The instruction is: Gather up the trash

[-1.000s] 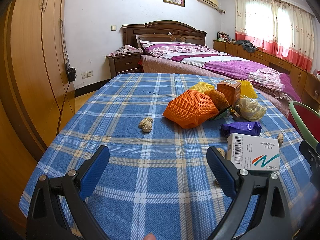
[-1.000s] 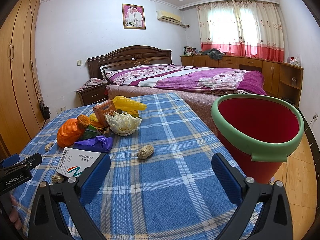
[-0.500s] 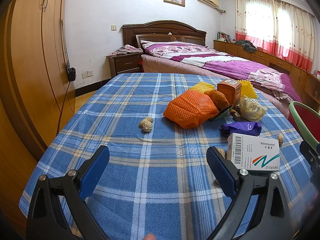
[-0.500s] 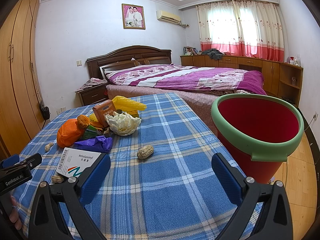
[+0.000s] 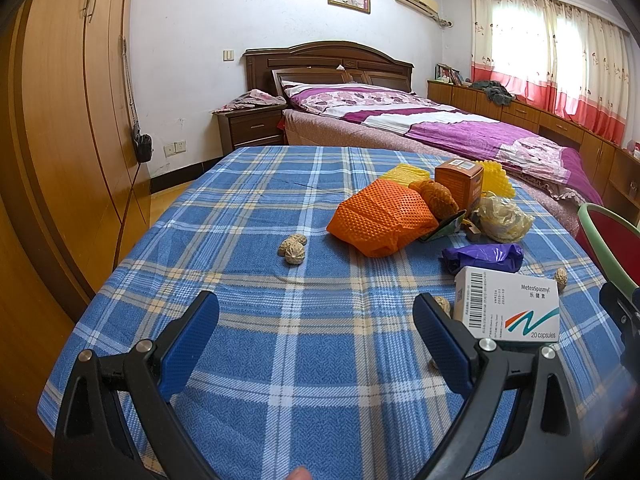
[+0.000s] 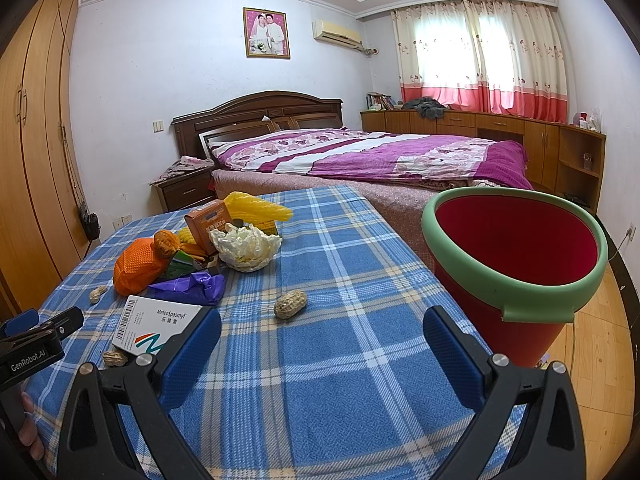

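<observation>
Trash lies on a blue plaid table (image 5: 256, 208): an orange net bag (image 5: 380, 220), an orange box (image 5: 458, 182), crumpled white plastic (image 6: 246, 248), a purple wrapper (image 5: 484, 258), a white medicine box (image 5: 508, 308) and peanut shells (image 5: 292, 250). One peanut (image 6: 290, 304) lies ahead of my right gripper (image 6: 322, 352). A red bucket with a green rim (image 6: 516, 272) stands at the table's right side. My left gripper (image 5: 316, 336) is open and empty above the near table, the medicine box just right of it. My right gripper is open and empty.
A bed with a purple cover (image 6: 380, 156) stands behind the table. Wooden wardrobes (image 5: 60, 128) line the left wall and low cabinets (image 6: 520, 136) run under the window. The left gripper's body (image 6: 32, 348) shows at the left edge of the right wrist view.
</observation>
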{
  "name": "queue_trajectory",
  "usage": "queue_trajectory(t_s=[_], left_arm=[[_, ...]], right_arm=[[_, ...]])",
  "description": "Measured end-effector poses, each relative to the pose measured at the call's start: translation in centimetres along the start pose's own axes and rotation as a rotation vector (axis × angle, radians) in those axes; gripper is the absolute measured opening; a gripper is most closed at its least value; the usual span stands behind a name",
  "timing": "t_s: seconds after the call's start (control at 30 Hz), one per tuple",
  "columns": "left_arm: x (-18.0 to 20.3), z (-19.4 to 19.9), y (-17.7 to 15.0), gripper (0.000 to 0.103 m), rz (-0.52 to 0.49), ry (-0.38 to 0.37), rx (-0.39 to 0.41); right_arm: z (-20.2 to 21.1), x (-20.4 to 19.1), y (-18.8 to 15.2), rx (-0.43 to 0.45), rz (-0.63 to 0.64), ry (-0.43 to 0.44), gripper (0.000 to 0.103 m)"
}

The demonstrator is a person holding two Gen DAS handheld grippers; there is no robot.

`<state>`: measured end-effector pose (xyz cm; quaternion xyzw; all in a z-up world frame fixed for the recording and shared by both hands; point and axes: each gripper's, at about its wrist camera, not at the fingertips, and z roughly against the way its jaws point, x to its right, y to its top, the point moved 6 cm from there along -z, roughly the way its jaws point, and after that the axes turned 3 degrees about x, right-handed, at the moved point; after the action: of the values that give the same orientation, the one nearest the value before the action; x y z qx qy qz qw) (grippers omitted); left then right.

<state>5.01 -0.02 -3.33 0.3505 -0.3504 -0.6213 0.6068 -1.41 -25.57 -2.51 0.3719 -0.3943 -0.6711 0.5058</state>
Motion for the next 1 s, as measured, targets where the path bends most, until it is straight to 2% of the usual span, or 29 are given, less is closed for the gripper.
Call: queue_trajectory(t_s=[0.8,1.0], left_arm=[[-0.5,-0.3,0.0,0.097,0.023,-0.016,-0.008],[-0.1,-0.8,0.3,0.097,0.012,-0.027,-0.031]], right_arm=[[0.0,0.0,0.0,-0.003,-0.001,0.0,0.103],[-1.1,0.2,-0.1,-0.053,0.006,0.004,0.103]])
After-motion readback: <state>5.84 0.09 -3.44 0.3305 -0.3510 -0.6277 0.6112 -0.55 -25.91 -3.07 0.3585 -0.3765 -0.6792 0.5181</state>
